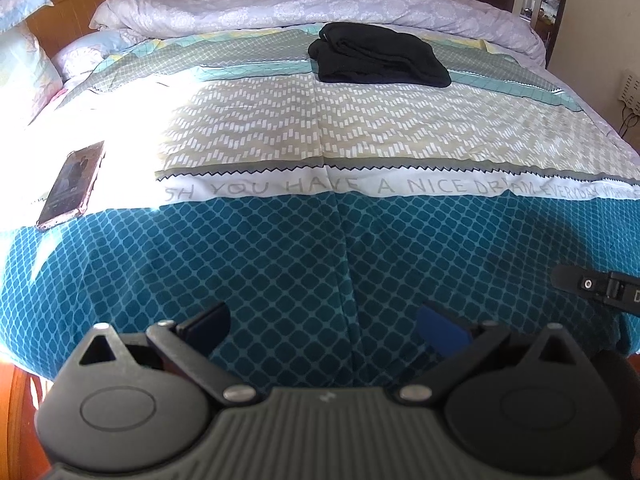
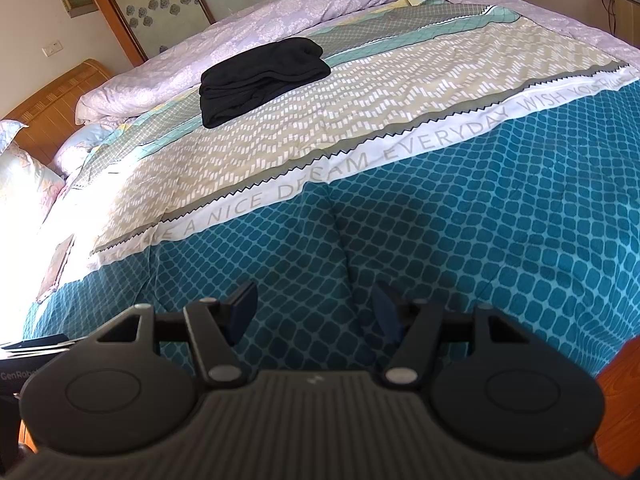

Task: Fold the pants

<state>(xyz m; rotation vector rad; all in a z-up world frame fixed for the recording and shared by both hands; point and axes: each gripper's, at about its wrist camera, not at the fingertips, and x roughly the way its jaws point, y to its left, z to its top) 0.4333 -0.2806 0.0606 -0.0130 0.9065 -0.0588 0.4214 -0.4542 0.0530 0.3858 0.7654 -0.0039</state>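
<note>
Black pants [image 1: 378,56] lie folded into a compact bundle at the far side of the bed, on the patterned quilt [image 1: 280,132]; the right wrist view has the black pants [image 2: 262,78] at upper left. My left gripper [image 1: 323,326] hovers open over the quilt's teal front band, nothing between its fingers. My right gripper [image 2: 316,312] is likewise open and empty above the teal band, far from the pants. One finger of the right gripper [image 1: 592,284] pokes in at the left wrist view's right edge.
A phone [image 1: 74,182] in a pink case lies on the sunlit left part of the quilt. A rolled lilac duvet [image 1: 312,4] runs along the far edge. Pillows [image 1: 24,64] and a wooden headboard [image 1: 80,4] stand at left. Wood floor [image 2: 620,392] shows below the bed's near edge.
</note>
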